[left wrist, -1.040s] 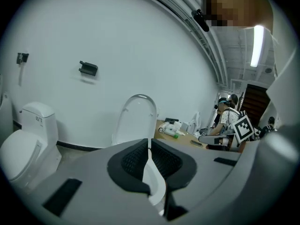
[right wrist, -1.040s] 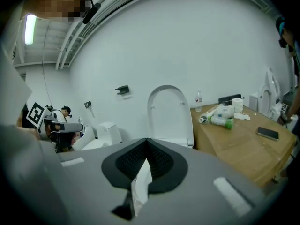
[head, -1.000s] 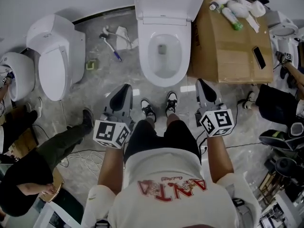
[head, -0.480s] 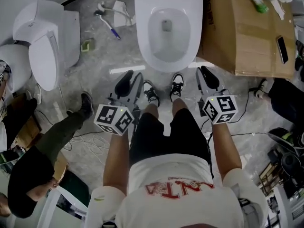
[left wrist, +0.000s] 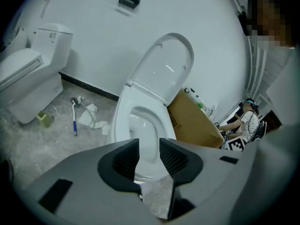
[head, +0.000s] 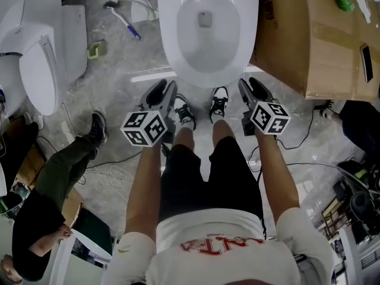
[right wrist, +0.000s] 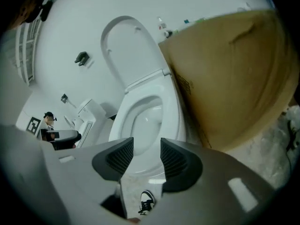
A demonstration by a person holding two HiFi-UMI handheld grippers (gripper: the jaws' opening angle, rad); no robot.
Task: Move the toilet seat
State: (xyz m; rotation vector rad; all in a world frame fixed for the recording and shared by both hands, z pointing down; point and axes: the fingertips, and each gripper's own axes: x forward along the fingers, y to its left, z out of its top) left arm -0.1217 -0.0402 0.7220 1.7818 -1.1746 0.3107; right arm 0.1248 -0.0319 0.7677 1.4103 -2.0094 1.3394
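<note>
The white toilet point(head: 205, 70) stands at the top middle of the head view, its lid point(left wrist: 164, 64) raised against the wall and the bowl point(right wrist: 145, 121) uncovered. Whether the seat ring lies on the rim or stands up with the lid I cannot tell. My left gripper point(head: 164, 91) hangs by the front left of the rim, my right gripper point(head: 252, 86) by the front right. Both point down toward the bowl's front edge without touching it. Both pairs of jaws have just been opening, and nothing is between the left gripper point(left wrist: 149, 156) jaws or the right gripper point(right wrist: 146, 156) jaws.
A big cardboard box point(head: 309, 34) stands tight against the toilet's right side. A second toilet point(head: 44, 46) is at the left, with a toilet brush point(head: 124, 25) and a green block point(head: 97, 49) on the floor between. My shoes point(head: 184, 111) stand before the bowl. A seated person point(head: 53, 189) and cables are nearby.
Both grippers have sunk and come closer to the toilet's front rim. Their jaws, shut a second ago, now stand apart. The toilet has not moved.
</note>
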